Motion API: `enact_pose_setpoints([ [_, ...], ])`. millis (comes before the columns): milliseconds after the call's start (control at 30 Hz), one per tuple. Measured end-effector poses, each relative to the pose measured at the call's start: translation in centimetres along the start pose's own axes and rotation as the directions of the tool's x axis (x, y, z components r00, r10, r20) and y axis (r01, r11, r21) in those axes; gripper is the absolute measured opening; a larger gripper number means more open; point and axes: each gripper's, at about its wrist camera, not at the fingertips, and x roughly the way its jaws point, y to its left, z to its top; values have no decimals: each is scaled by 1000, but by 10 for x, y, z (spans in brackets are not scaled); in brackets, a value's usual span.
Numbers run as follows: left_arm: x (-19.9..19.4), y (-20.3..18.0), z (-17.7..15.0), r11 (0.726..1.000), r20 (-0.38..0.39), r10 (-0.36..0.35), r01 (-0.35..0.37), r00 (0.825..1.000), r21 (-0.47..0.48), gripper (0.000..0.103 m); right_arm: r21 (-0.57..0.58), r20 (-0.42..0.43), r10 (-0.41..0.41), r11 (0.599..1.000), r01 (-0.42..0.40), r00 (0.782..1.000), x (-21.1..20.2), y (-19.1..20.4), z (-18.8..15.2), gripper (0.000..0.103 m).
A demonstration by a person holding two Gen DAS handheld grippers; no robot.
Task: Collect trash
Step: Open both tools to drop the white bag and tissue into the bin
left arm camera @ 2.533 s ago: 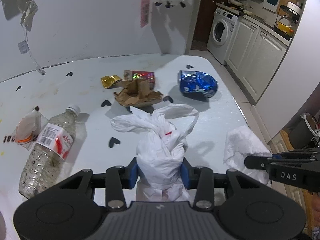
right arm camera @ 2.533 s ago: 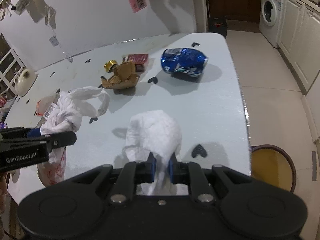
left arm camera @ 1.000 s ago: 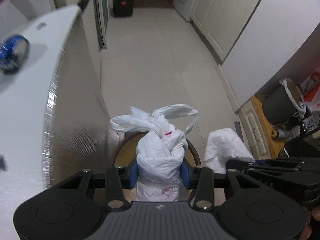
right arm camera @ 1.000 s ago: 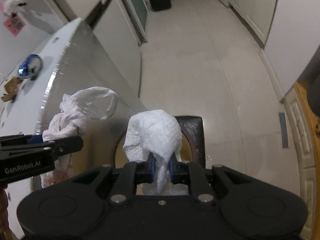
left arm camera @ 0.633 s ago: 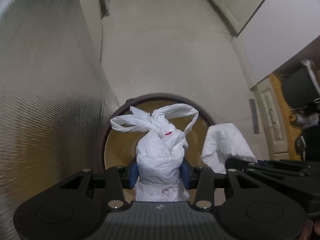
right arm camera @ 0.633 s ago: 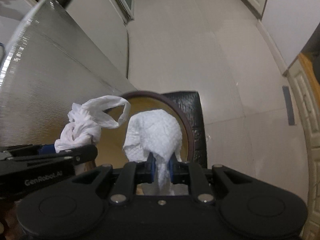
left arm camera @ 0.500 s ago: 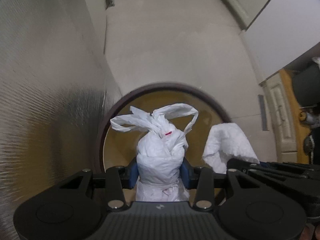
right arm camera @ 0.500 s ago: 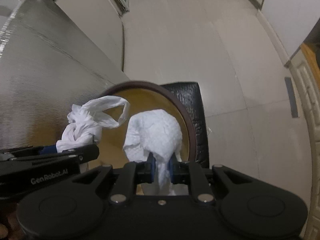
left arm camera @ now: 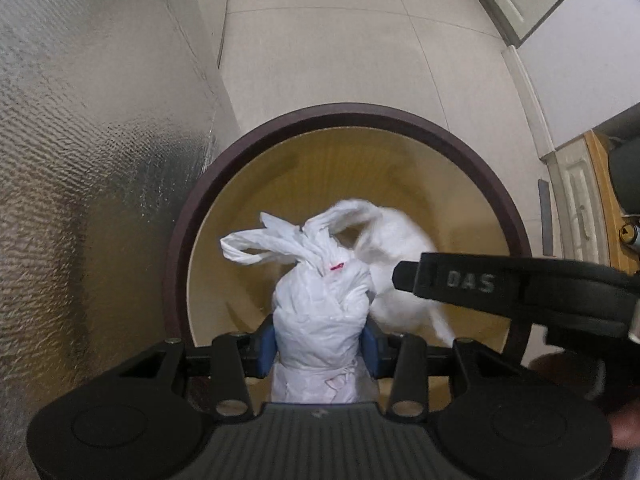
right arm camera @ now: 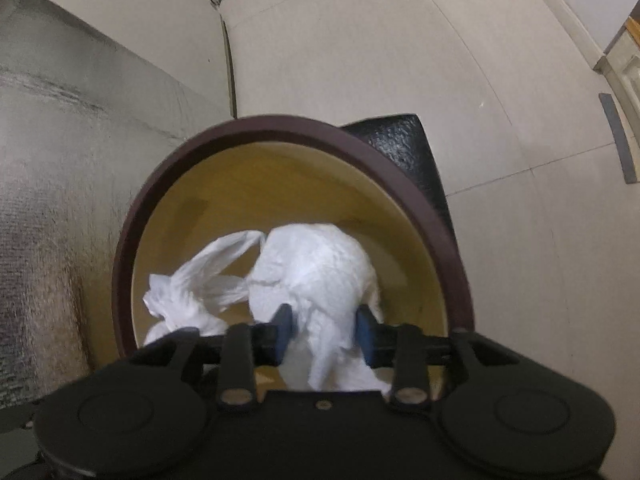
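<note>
Pale floor tiles (left arm camera: 328, 52) are seen beneath both cameras, with a silver embossed panel (left arm camera: 88, 152) rising along the left side of each view.

The left gripper (left arm camera: 320, 342) is pointed down over a round bin (left arm camera: 180, 240), and its blue pads (left arm camera: 267, 344) are pressed against the sides of a knotted white plastic bag (left arm camera: 320, 312). The bag is held upright between them, its tied handles spread out above the knot, where a small red mark is visible. The bag is hung within the ring of the bin's mouth, above its yellow inner wall.

The right gripper (right arm camera: 325, 330) is aimed into the same bin (right arm camera: 432, 216). Its jaws have just been opening, and its blue pads (right arm camera: 283, 330) are now set apart on either side of a crumpled white paper towel (right arm camera: 320, 272). The towel is still between them, though whether it is touched by the pads cannot be told; in the left wrist view it is blurred (left arm camera: 396, 248). The towel lies just beside the bag (right arm camera: 192, 296), over the bin's opening.

A dark brown rim is seen around the bin. A black textured object (right arm camera: 404, 148) is seen behind the bin on its right. The bin stands just beside the silver panel.
</note>
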Motion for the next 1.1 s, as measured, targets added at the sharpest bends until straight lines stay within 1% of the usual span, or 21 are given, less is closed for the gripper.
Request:
enact_pose_setpoints([
  [33,1,1,1,1000,3,-6,6,1000,-4,43,-1,9,8,1000,-8,1000,-2,0,0,47],
  [67,3,1,2,1000,7,-10,10,1000,-6,43,2,16,14,1000,-14,1000,-4,0,0,50],
  [200,3,1,7,1000,29,-19,19,999,9,45,15,42,8,1000,-9,999,-18,-7,2,54],
  [267,6,0,10,999,15,-36,35,999,24,50,22,52,15,1000,-16,999,-25,-12,2,55],
  [333,7,-2,9,999,4,-29,28,1000,42,69,23,56,15,1000,-17,998,-34,-15,-1,56],
  [400,8,-6,7,998,-3,-13,13,1000,61,77,27,63,17,999,-19,998,-42,-20,-4,56],
  [433,9,-7,5,998,-7,-16,16,1000,64,79,31,61,17,999,-19,998,-44,-22,-5,56],
  [533,6,-7,-1,997,-16,-21,22,1000,71,80,31,49,32,999,-33,998,-46,-26,-8,56],
  [767,-7,1,-14,998,-17,-2,3,1000,62,81,-7,40,24,1000,-24,999,-46,-22,-12,56],
  [867,-18,3,-19,998,-10,7,-6,1000,61,86,-25,43,27,999,-26,999,-55,-20,-14,57],
  [1000,-37,8,-25,999,4,12,-12,1000,52,87,-49,59,27,999,-24,998,-70,-17,-16,62],
  [1100,-52,9,-25,999,23,19,-20,1000,46,92,-70,74,28,997,-22,997,-86,-14,-19,68],
])
